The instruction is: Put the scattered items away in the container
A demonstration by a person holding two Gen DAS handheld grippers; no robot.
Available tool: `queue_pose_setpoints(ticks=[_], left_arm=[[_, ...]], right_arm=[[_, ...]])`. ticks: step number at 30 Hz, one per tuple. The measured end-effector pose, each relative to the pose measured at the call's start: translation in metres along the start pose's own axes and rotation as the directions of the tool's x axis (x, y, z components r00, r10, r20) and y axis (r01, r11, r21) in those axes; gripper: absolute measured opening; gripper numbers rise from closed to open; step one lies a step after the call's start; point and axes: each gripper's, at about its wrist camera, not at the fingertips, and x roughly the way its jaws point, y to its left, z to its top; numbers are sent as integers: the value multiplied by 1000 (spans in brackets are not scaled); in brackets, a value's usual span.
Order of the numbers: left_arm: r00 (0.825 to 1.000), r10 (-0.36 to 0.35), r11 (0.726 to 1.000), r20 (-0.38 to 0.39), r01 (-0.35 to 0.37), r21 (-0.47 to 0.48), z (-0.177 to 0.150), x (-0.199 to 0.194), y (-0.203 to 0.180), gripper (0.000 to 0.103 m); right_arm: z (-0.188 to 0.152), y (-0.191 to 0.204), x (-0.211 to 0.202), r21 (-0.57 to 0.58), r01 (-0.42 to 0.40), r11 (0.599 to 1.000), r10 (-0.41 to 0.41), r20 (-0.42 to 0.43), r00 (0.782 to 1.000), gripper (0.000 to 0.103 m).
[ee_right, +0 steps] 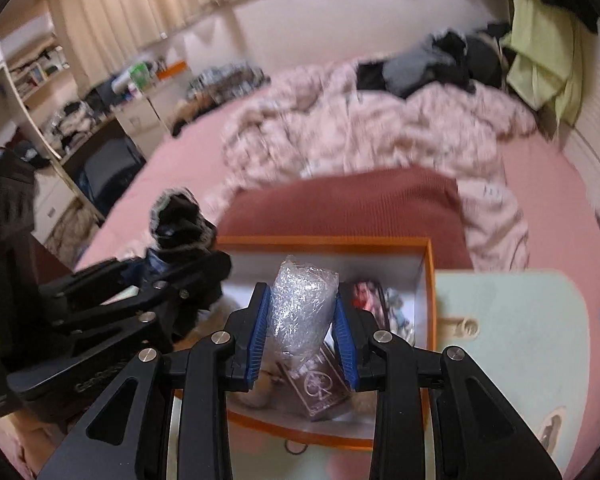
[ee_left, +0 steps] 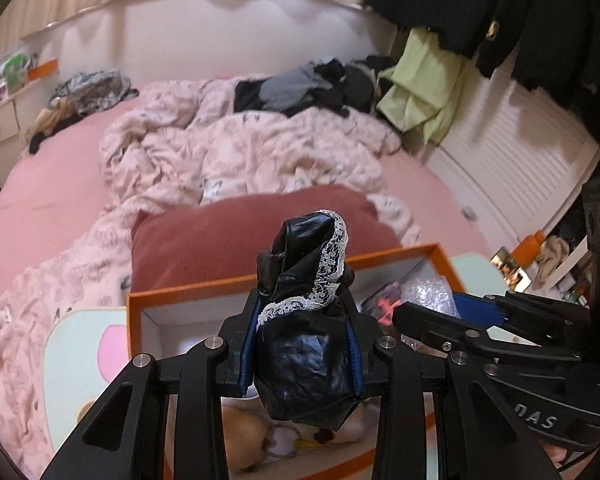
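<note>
**Both loads over the box, drop not yet made**

While I hold the black lace-trimmed pouch (ee_left: pixel 306 320) clamped in my left gripper (ee_left: pixel 304 344) and the bubble-wrap roll (ee_right: pixel 300 308) clamped in my right gripper (ee_right: pixel 302 320), both hang over the open orange box (ee_left: pixel 204 292) on the bed. Risk, as I judge it: the grippers sit close together, so letting go together could knock tools or bounce the roll off the rim. Only the right view shows the card packs (ee_right: pixel 320 380) already inside; only the left shows the lace clearly.
</note>
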Motion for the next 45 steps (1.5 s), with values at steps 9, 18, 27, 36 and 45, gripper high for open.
queue_pose_setpoints(ticks=[9,18,27,36,45], left_arm=[[998,60,998,-30,-61,-17,-3,4,10,66],[993,116,993,-13,-116,-25,-16,-23,20,91],[995,102,994,22,-101,-37,-35,-52,21,91],[994,69,998,81,-68,-7,-65,-89,6,92],[997,64,997,32,-63,-34,-121,-83,-1,94]], right_arm=[[-5,-8,14,11,49,999,-49,-23,999,41],[-14,5,-8,-18,208,978,-207,28,978,67],[-30,11,-18,-57,261,964,-259,41,965,67],[-52,15,-49,-33,205,978,-202,84,976,67],[-104,12,-71,-12,200,980,-197,133,971,67]])
